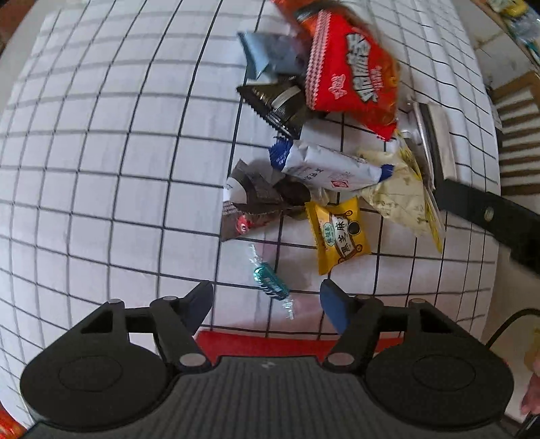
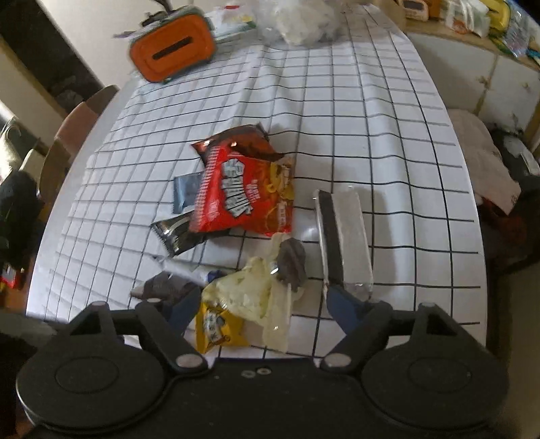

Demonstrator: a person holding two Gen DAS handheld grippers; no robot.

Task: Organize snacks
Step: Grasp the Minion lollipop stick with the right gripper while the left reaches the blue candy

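Observation:
A pile of snacks lies on the white grid tablecloth (image 1: 101,169): a red chip bag (image 1: 351,74), a black packet (image 1: 276,101), a white and blue packet (image 1: 330,169), a yellow packet (image 1: 337,233), a pale yellow bag (image 1: 401,192) and a teal wrapped candy (image 1: 270,280). My left gripper (image 1: 266,304) is open with the candy between its fingertips. My right gripper (image 2: 261,307) is open above the pale yellow bag (image 2: 249,293) and the yellow packet (image 2: 219,327). The red chip bag (image 2: 243,189) lies farther off. The right gripper's arm shows in the left wrist view (image 1: 489,216).
A clear empty tray (image 2: 347,236) with a dark rim lies right of the pile. An orange box (image 2: 172,44) and crumpled plastic bags (image 2: 297,20) stand at the table's far end. A chair (image 2: 77,135) is at the left. A cluttered shelf (image 2: 472,17) is at the back right.

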